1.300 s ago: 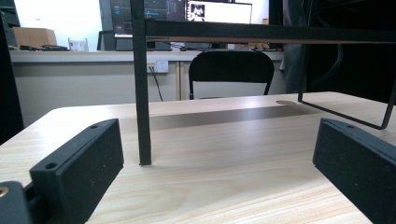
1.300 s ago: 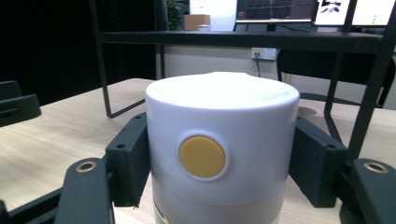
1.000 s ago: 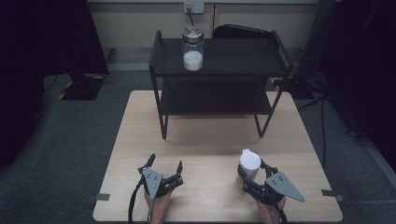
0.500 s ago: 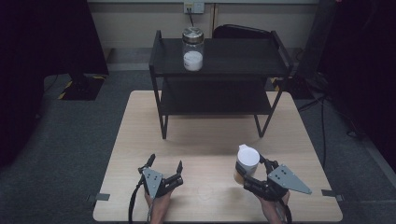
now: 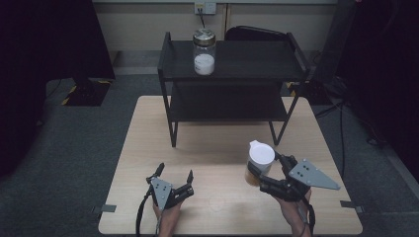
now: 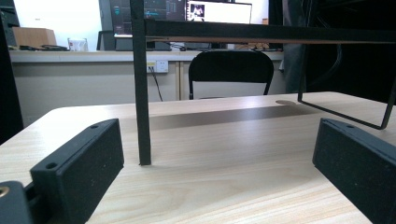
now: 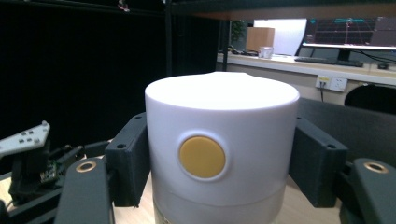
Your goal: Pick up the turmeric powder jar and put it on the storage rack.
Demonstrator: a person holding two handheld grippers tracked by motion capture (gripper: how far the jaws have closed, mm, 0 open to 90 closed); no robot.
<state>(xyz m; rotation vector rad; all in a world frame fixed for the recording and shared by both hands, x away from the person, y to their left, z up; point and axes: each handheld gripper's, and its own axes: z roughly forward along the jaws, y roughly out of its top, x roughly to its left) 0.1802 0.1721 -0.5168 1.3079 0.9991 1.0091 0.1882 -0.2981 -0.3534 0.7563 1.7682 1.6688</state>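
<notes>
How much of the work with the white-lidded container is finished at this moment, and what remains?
Done: the right gripper is shut on the white-lidded container, its jaws pressing both sides of the lid in the right gripper view. In hand: the container is near the front right of the table, short of the black shelf. Left: probably placing it on the shelf, perhaps beside the glass jar. The left gripper waits open.

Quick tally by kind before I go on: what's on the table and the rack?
Jars: 2, one on the rack's top shelf, one with a white lid in the right gripper
Racks: 1
Total: 3
</notes>
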